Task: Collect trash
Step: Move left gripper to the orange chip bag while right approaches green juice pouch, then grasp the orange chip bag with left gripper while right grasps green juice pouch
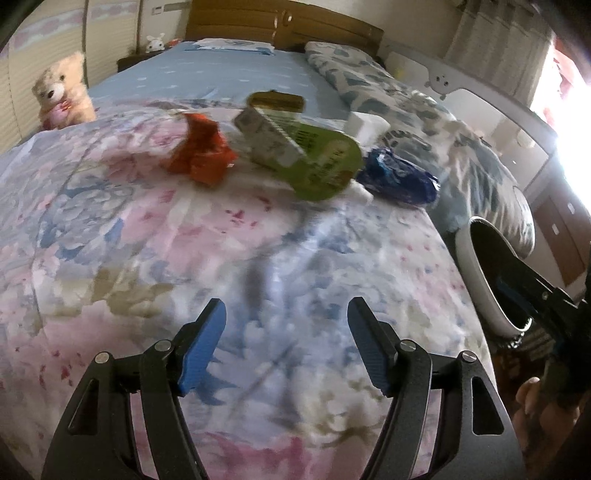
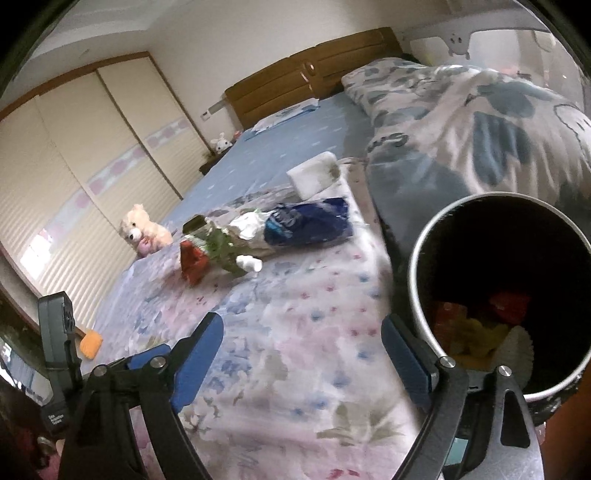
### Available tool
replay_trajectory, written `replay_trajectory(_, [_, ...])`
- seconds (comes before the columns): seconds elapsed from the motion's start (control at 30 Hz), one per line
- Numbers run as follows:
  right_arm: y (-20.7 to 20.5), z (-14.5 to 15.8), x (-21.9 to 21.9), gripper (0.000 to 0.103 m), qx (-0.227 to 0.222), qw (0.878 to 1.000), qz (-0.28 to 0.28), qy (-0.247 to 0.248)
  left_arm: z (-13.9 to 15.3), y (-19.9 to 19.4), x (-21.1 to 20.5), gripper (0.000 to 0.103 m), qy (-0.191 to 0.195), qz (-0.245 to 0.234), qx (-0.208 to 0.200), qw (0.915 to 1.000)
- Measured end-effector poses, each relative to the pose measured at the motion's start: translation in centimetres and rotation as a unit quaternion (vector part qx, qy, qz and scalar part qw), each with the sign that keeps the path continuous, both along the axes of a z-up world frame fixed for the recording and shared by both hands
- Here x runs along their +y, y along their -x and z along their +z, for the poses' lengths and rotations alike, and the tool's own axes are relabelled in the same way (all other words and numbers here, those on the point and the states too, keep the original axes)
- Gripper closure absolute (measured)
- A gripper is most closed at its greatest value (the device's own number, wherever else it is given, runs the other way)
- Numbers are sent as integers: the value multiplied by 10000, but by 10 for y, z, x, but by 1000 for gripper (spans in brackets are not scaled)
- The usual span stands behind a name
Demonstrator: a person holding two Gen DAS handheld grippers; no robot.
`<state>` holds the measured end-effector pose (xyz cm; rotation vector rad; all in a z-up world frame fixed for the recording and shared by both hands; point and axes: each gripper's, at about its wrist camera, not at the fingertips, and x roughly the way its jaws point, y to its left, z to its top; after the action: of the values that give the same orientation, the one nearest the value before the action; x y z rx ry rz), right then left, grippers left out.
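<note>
A pile of trash lies on the floral quilt: an orange-red wrapper, a green packet with a grey carton on it, a blue wrapper and a white box. The same pile shows in the right wrist view, with the blue wrapper, red wrapper and white box. My left gripper is open and empty, well short of the pile. My right gripper is open and empty beside a white bin holding red and yellow trash. The bin is also at the right in the left wrist view.
A teddy bear sits at the bed's left edge. A rolled blue-and-white duvet lies along the right side. A wooden headboard and wardrobe doors stand behind. An orange item lies low at the left.
</note>
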<state>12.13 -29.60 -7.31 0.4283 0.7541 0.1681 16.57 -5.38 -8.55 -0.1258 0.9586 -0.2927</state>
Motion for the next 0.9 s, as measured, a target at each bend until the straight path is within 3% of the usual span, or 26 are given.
replay_trajectory(0.47, [-35, -10, 49, 14, 71, 9985, 536, -26, -11, -32, 45, 32, -125, 333, 105, 9993])
replay_trajectory(0.9, [-93, -17, 85, 15, 32, 9951, 972, 172, -13, -99, 73, 28, -274, 261, 129, 9992])
